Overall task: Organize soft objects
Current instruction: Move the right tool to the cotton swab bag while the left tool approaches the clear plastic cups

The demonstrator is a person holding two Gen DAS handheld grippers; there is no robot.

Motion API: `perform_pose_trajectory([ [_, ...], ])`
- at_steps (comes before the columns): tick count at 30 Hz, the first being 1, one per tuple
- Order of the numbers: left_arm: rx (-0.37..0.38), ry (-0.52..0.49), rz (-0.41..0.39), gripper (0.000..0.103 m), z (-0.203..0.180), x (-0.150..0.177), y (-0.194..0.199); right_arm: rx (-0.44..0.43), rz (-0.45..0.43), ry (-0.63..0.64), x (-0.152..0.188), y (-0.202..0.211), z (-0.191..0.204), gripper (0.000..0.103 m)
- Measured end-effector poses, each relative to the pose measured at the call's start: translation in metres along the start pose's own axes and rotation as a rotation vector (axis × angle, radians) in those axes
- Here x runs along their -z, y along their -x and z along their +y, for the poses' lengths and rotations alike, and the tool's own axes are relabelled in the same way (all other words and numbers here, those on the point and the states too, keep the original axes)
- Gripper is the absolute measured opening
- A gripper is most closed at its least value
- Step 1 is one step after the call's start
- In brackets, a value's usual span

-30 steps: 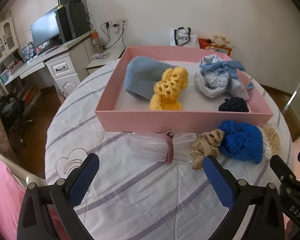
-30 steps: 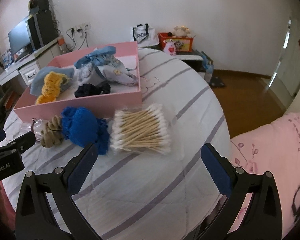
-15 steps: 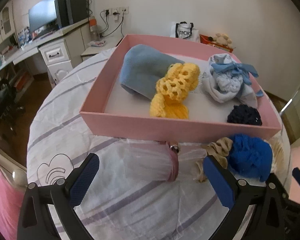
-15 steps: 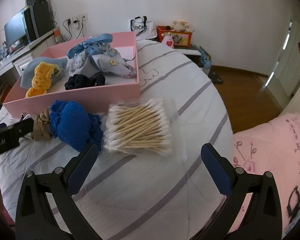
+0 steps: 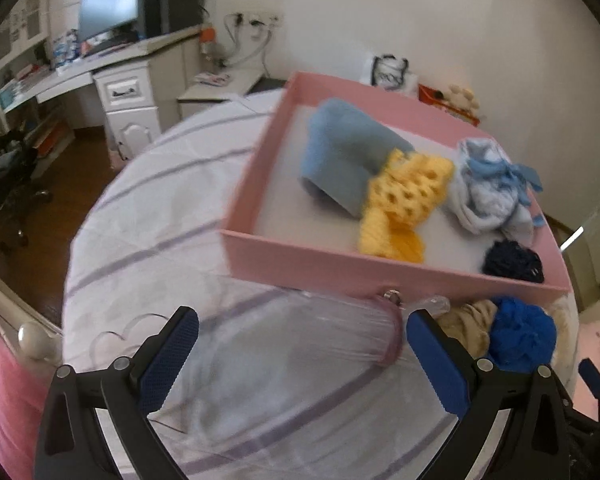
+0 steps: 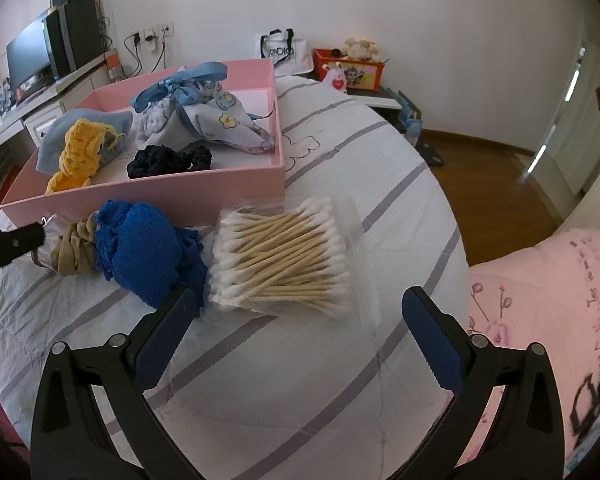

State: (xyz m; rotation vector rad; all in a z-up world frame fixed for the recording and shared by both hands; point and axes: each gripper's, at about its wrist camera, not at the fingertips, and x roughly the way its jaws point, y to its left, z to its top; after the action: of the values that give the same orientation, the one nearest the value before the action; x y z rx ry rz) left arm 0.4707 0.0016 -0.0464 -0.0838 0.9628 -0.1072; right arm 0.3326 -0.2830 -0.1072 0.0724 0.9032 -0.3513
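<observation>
The left tool (image 5: 300, 344) has closed in on the clear pouch (image 5: 300, 344), lying lengthwise along the pink box (image 5: 380, 276); both tools gape, released.

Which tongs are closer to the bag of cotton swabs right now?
Right. The right tongs hang open just short of the cotton swab bag, which lies between and ahead of their tips. The left tongs are open over the clear pouch, beyond the blue knit.

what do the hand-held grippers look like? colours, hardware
Both alike: the left hand-held gripper and right hand-held gripper have black angular plastic frames with silver screws at the joints, and two fingers faced with blue textured pads. No cables, sleeves or hands visible.
</observation>
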Motion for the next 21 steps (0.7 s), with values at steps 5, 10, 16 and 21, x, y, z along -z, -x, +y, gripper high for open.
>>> perform_pose_trajectory([
  [5, 0.024, 0.041, 0.013, 0.103, 0.012, 0.002, 0.005, 0.000, -0.001, 0.008, 0.000, -0.001, 0.002, 0.103],
  [10, 0.039, 0.011, 0.029, 0.103, 0.002, 0.008, 0.008, 0.009, 0.000, 0.000, -0.001, -0.004, 0.000, 0.103],
  [16, 0.065, -0.079, 0.030, 0.103, -0.024, 0.012, 0.008, 0.003, 0.008, -0.034, -0.001, -0.008, -0.011, 0.103],
  [21, 0.045, -0.048, 0.052, 0.103, -0.025, 0.010, -0.008, 0.034, 0.009, -0.036, -0.001, -0.008, -0.020, 0.102],
])
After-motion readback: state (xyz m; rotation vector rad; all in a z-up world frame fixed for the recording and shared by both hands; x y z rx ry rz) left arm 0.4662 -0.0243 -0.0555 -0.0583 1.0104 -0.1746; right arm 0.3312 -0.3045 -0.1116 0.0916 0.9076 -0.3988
